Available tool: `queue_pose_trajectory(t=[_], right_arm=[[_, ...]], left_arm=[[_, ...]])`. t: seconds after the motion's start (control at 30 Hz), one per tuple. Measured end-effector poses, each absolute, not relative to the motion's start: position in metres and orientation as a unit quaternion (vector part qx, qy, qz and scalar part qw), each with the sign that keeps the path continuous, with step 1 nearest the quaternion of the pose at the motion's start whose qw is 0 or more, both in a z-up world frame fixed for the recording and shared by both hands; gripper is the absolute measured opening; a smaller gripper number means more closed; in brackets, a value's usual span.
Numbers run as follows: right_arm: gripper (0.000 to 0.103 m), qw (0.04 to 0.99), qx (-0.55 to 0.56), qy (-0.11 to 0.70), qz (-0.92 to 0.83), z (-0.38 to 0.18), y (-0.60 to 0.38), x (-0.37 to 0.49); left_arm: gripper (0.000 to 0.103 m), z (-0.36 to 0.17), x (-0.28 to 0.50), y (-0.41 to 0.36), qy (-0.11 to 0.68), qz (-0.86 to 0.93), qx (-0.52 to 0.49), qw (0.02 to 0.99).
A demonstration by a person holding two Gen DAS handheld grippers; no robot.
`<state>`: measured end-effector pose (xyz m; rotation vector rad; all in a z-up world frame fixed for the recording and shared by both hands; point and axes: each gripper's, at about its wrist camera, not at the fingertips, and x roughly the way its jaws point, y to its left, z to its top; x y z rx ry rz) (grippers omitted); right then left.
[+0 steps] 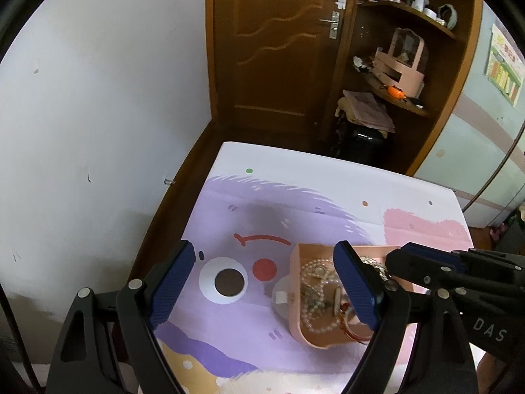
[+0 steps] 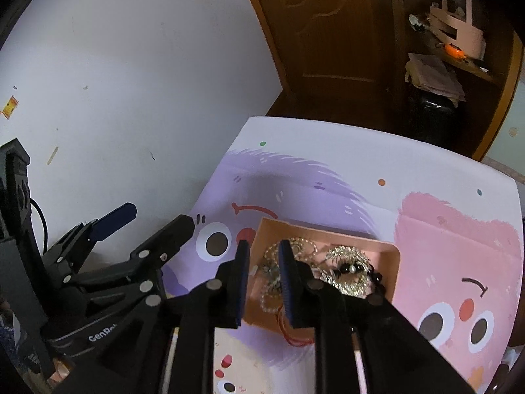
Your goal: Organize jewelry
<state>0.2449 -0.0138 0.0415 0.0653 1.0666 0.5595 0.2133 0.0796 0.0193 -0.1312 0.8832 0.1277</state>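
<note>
A pink open box (image 1: 297, 298) (image 2: 390, 256) sits on the cartoon-printed table and holds tangled jewelry: a pearl necklace (image 1: 313, 275), a silver chain cluster (image 2: 347, 259), black beads (image 2: 357, 267) and a red cord (image 2: 287, 330). My left gripper (image 1: 264, 262) is open, its right finger over the box, its left finger over the table's eye print. My right gripper (image 2: 262, 249) is open with a narrow gap, hovering over the box's left end with nothing between its fingers. It also shows in the left wrist view (image 1: 410, 256) at the box's right.
The table (image 1: 295, 197) ends near a white wall on the left and a brown door (image 1: 279, 49) behind. A corner shelf (image 1: 403, 75) holds a pink organizer and clutter. A black bin (image 1: 361, 144) stands past the table's far edge.
</note>
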Motion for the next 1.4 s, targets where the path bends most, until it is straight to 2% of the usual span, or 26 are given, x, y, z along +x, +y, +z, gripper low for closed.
queue_pose_trajectory(t=[0.47, 0.73, 0.97, 1.4], right_arm=[[0.019, 0.843, 0.025, 0.486, 0.227, 0.048, -0.065, 0.174], [0.029, 0.853, 0.046, 0.485, 0.185, 0.034, -0.102, 0.126], [0.045, 0.864, 0.078, 0.479, 0.136, 0.016, -0.127, 0.078], [0.046, 0.880, 0.091, 0.458, 0.086, 0.008, -0.148, 0.026]], left_arm=[[0.086, 0.023, 0.152, 0.026, 0.442, 0.008, -0.041, 0.896], [0.090, 0.006, 0.112, -0.009, 0.460, -0.021, -0.033, 0.887], [0.091, -0.014, 0.084, -0.025, 0.488, -0.027, -0.036, 0.872], [0.091, -0.013, 0.043, -0.049, 0.467, -0.017, -0.001, 0.884]])
